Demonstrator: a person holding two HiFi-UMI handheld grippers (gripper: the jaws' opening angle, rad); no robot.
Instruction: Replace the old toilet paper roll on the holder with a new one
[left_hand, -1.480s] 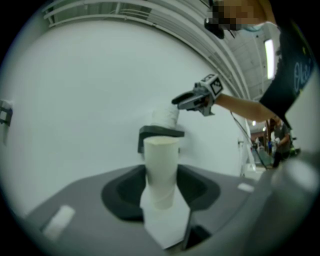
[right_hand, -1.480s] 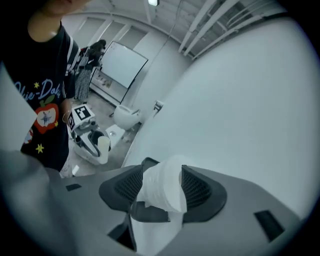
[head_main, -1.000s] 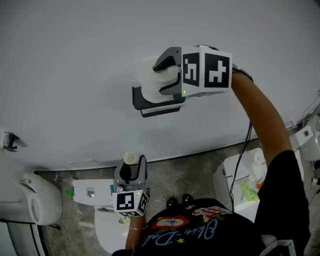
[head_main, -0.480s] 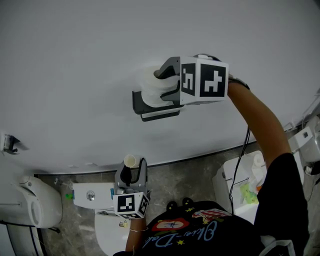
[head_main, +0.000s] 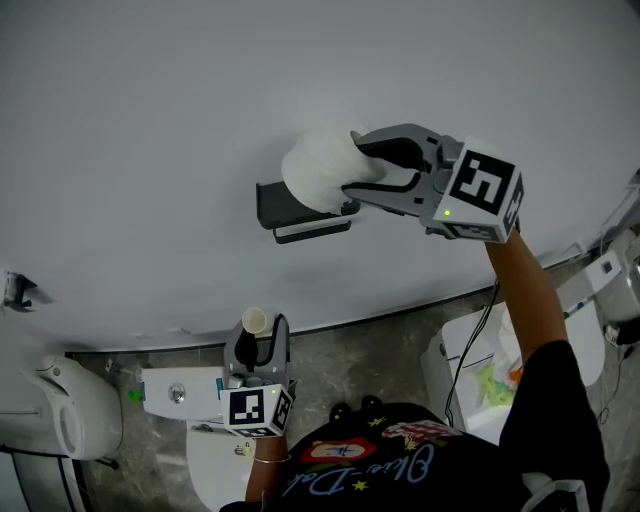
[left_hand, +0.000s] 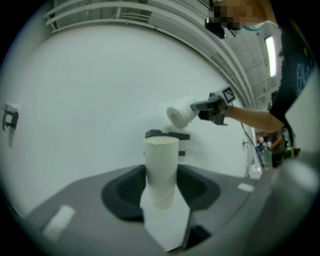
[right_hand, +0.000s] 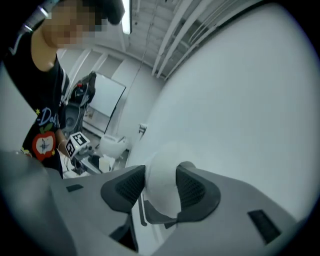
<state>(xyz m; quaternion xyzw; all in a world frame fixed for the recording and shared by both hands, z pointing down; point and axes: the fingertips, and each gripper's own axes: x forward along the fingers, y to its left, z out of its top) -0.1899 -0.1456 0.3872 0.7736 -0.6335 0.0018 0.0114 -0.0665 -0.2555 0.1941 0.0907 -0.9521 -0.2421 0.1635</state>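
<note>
Script on the shirt (head_main: 400, 475) is too warped to read. The right gripper (head_main: 352, 172), its jaws just closing, pinches the roll (head_main: 312, 172) just above the wall holder (head_main: 285, 208). Well below, the left gripper (head_main: 258, 345) clamps the tube (head_main: 255, 320) upright.

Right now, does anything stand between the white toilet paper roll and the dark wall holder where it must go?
Nothing visible does. The white toilet paper roll is held just above the dark wall holder, whose bar looks bare. The empty cardboard tube is well away, lower down.
</note>
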